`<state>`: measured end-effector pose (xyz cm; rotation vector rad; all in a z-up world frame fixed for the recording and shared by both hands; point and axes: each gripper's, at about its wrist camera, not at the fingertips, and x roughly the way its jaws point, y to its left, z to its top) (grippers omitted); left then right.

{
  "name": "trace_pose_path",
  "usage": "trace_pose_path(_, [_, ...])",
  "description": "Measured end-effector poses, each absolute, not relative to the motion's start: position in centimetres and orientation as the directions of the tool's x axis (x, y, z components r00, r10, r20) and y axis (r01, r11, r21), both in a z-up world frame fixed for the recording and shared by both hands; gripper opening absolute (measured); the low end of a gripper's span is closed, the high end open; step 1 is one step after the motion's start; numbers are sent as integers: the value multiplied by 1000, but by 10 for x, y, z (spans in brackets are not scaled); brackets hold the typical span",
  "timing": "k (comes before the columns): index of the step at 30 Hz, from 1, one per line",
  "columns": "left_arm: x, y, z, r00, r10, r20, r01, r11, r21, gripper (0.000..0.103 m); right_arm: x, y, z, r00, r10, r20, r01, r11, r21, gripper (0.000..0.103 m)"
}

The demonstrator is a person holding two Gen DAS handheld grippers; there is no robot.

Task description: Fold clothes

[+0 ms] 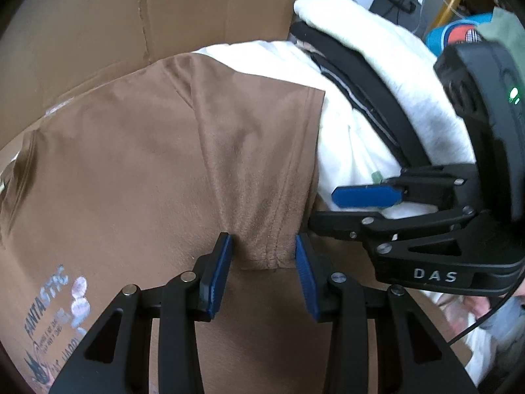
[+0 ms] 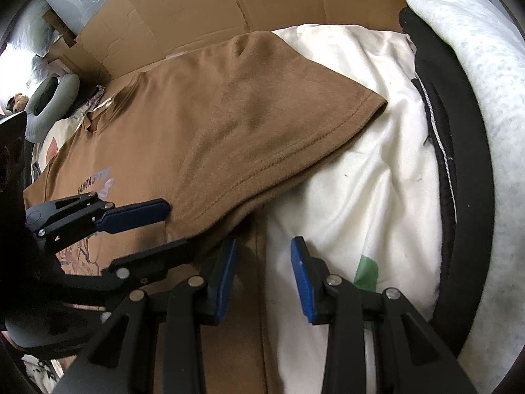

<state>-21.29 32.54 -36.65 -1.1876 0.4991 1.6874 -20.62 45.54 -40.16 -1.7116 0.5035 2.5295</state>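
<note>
The T-shirt [image 2: 203, 124] lies spread flat, its printed front to the left and its sleeve [image 2: 295, 131] reaching right onto a quilt [image 2: 361, 164]. Behind it, on the far side, stands a cardboard sheet [image 2: 197, 10]. Right of the quilt, further garments [image 2: 469, 98] are piled. The left hand-held gripper [image 1: 264, 272] sits at the near end of the sleeve, cloth between its pads. The right hand-held gripper [image 2: 262, 279] is just beside it, at the T-shirt's right edge where it meets the quilt.
</note>
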Motion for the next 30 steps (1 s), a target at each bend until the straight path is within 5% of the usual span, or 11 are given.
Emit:
trace_pose_path(2, [-214,323,-365,-54,479,-876,-874,-447,-190,31,-208,454,-402,-385,-139,-913,-210,-950,233,32])
trace_pose_path(4, [-216,320,-363,-70,478,-876,-873,-454,-178,12,-210,454,-401,-385,-133,-913,-204,-953,225,32])
trace_pose_path(7, [-219,317,-359,-71,480,-874,-871,-458,-181,5,-213,452,-401,-387,-126,-914,-197,-957,215,32])
trace_pose_path(20, [-237,295,-335,-87,547,-832,-789,-548,-278,3,-221,463,-403,-399,-122,-909,-249,-940,235,21])
trace_pose_path(30, [-232,274,-353,-93,487,-868,-745,-612,-264,2,-217,469,-404,-402,-129,-907,-265,-931,250,18])
